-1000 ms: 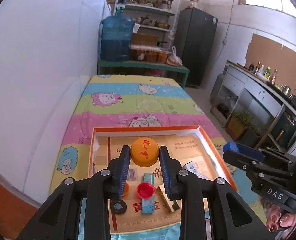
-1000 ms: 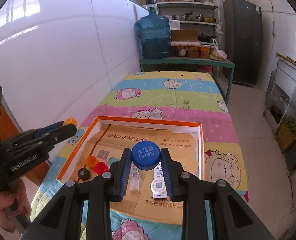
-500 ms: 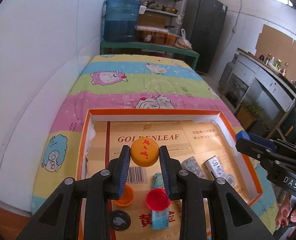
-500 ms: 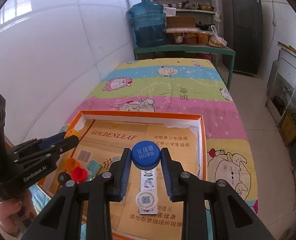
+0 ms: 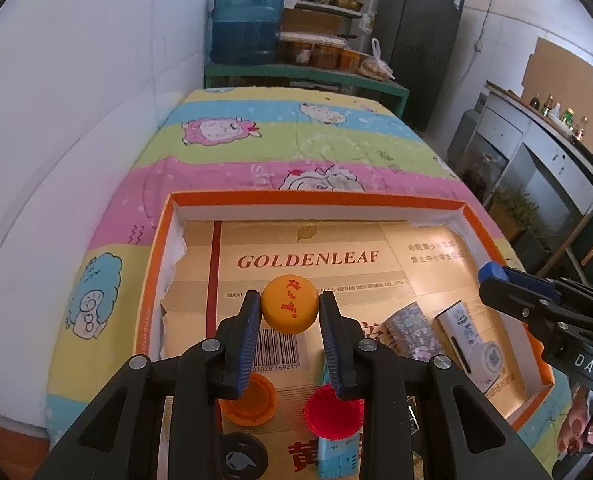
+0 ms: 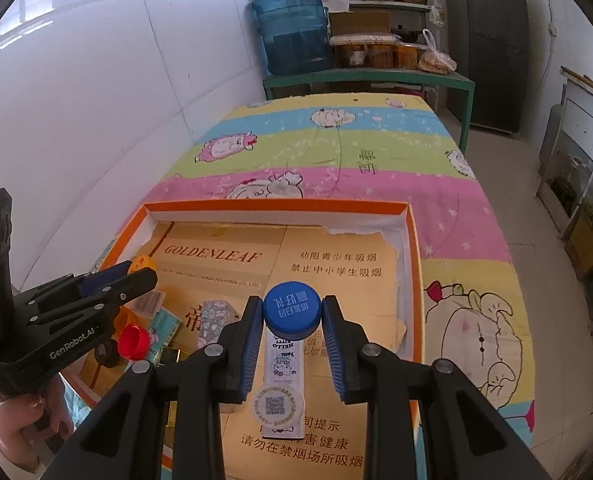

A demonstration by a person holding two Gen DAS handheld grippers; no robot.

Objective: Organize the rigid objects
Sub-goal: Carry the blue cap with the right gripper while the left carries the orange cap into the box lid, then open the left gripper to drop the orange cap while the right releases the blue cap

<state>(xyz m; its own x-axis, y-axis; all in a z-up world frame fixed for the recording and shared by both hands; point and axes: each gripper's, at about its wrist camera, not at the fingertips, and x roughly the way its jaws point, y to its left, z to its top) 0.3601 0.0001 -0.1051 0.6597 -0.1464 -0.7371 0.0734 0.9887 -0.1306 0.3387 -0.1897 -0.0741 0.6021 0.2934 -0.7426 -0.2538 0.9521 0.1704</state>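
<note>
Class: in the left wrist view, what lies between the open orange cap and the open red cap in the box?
Bare printed cardboard separates the orange cap from the red cap; no object lies there.

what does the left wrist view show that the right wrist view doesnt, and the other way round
Only the left wrist view shows the yellow cap face-on, clamped between the left gripper jaws, and the barcode label just beneath it.

Only the right wrist view shows the blue cap clamped in the right gripper, and the white sticker strip lying full length below it.

Both show the orange tray, the red cap, the orange cap, the black cap and the floral box inside it.
</note>
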